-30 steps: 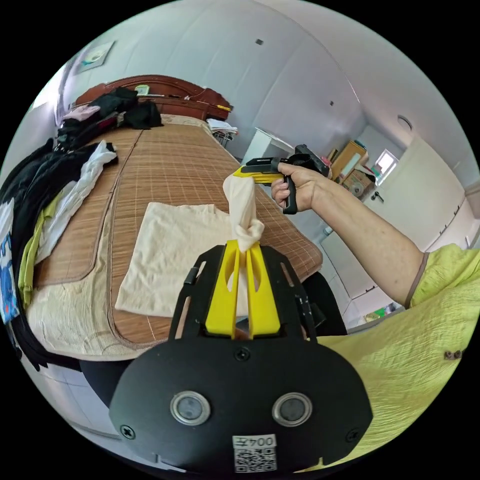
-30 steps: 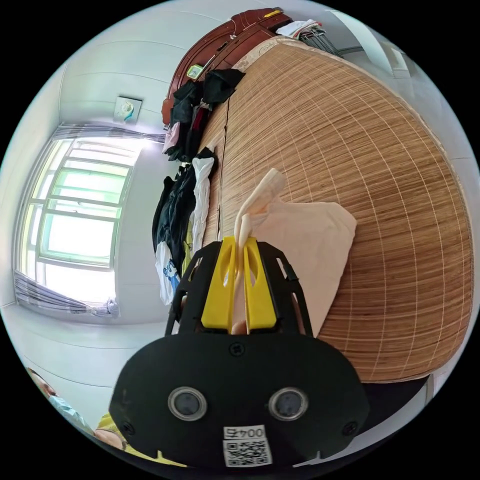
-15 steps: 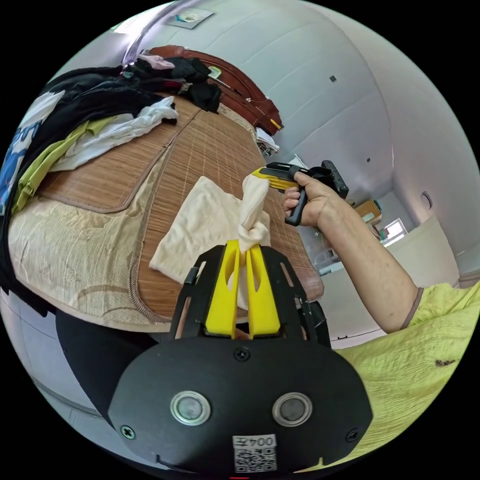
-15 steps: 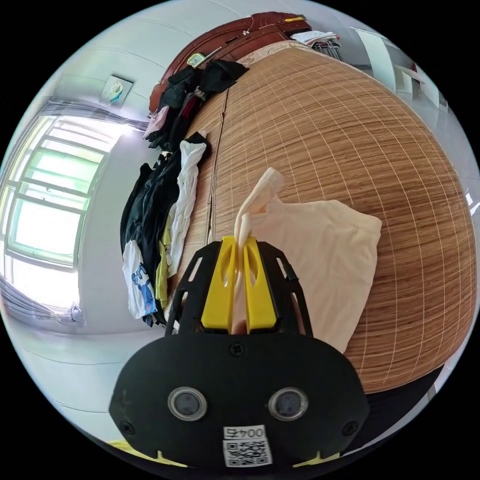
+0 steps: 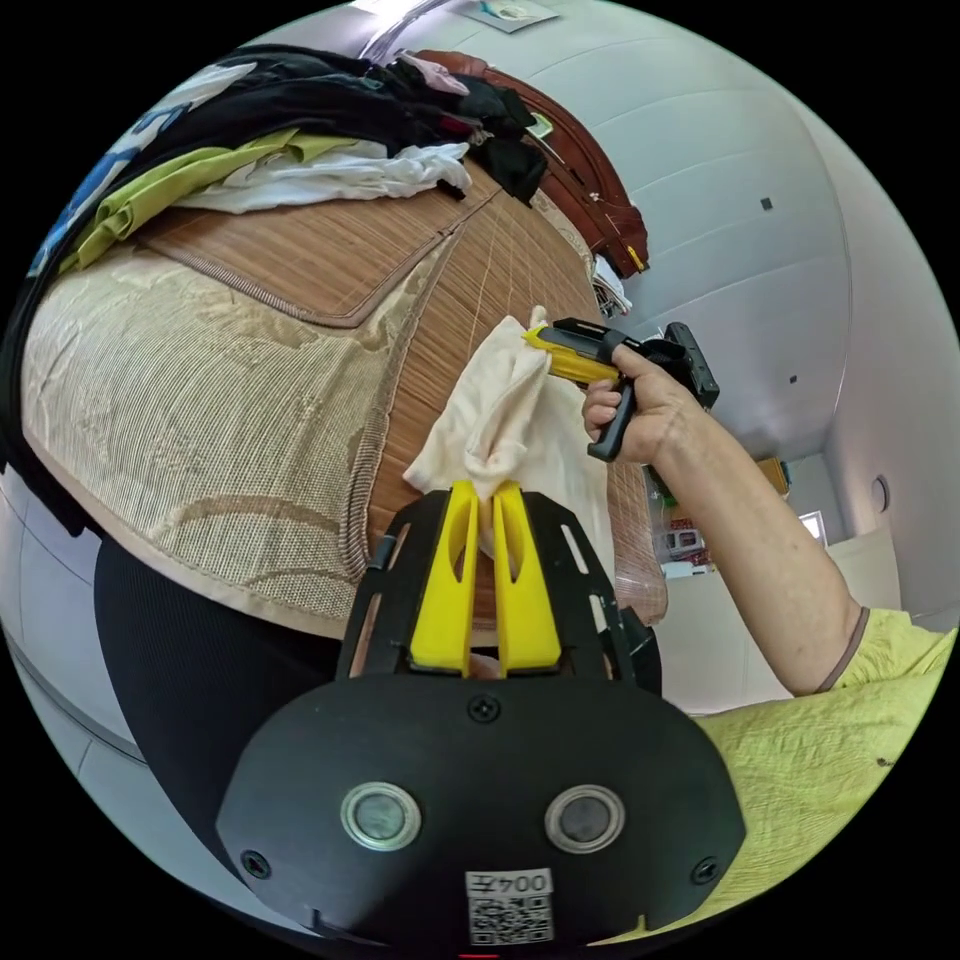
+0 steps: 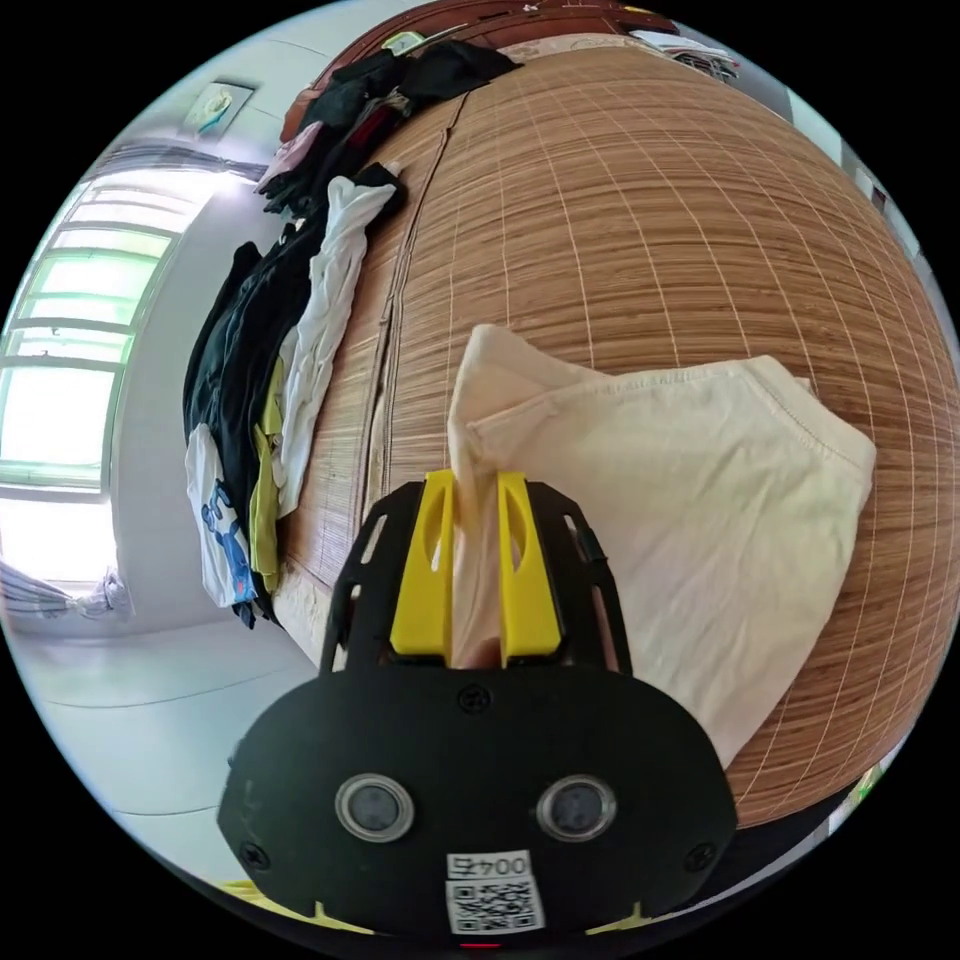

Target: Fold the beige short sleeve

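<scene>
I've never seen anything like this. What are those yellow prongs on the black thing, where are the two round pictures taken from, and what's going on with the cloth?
No robot here: a person holds a tool in each hand. Each carries a wide-angle camera, so each round picture looks out along one tool's yellow tongs. In the left gripper view, the left tongs pinch the beige short sleeve shirt, and the person's hand holds the right tongs on the same shirt. The right gripper view looks past the right tongs, also closed on the shirt. It lies partly folded on a bamboo mat, with a pile of clothes alongside.

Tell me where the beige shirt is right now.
The beige shirt lies on the bamboo mat near the bed's edge, one end pinched by the left gripper and right gripper.
</scene>
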Tool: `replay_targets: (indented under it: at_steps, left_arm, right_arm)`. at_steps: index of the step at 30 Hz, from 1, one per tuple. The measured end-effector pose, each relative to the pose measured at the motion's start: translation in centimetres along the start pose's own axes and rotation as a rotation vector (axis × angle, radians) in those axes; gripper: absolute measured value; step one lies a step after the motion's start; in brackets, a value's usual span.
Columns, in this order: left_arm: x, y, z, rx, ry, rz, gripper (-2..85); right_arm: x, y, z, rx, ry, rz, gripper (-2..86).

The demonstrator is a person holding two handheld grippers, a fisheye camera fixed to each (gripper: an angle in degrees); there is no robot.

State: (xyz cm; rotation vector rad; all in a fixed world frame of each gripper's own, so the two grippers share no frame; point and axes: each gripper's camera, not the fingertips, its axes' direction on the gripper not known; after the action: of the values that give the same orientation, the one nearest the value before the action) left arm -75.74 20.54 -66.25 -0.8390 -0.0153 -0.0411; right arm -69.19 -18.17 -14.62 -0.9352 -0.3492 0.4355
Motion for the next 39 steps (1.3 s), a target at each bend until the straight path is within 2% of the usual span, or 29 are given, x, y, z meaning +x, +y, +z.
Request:
replay_targets:
  at_steps: [7,13,15,19,21,24,27,29,35,39]
  left_arm:
    - [-0.8,1.3,-2.1,0.048,-0.005,-0.031,2.2]
    - [2.7,3.9,-4.9,0.17,-0.193,0.037,0.8]
    - [7.0,4.4,-4.1,0.185,-0.258,0.21,0.5]
    - [15.2,4.5,0.4,0.11,-0.284,0.547,0.3]
    - [19.2,4.2,4.8,0.036,-0.357,0.717,0.3]
    - [21.9,3.1,9.9,-0.029,-0.459,0.833,0.2]
    - [21.5,1.0,14.4,-0.143,-0.55,0.796,0.2]
    - [19.9,0.3,16.7,-0.225,-0.614,0.738,0.2]
    - [20.5,2.2,16.9,-0.214,-0.571,0.735,0.2]
    - [22.8,6.1,11.5,-0.048,-0.481,0.806,0.2]
  right_arm:
    - [-0.6,3.0,-9.4,0.104,0.034,-0.216,9.9]
    - [1.9,13.3,-17.8,0.099,0.133,-0.411,9.8]
    - [2.5,16.8,-19.4,0.097,0.14,-0.439,9.9]
    - [2.7,23.1,-21.3,0.115,0.164,-0.503,10.2]
    - [2.2,24.7,-21.6,0.117,0.187,-0.535,10.3]
    - [0.8,26.3,-21.8,0.092,0.187,-0.59,10.0]
    - [-0.9,27.2,-22.1,0.096,0.257,-0.655,9.2]
    - [-1.0,27.4,-21.2,0.031,0.287,-0.653,8.6]
    - [-0.7,28.9,-25.5,0.07,0.247,-0.614,9.4]
    - [-0.3,31.6,-28.3,0.092,0.26,-0.612,8.9]
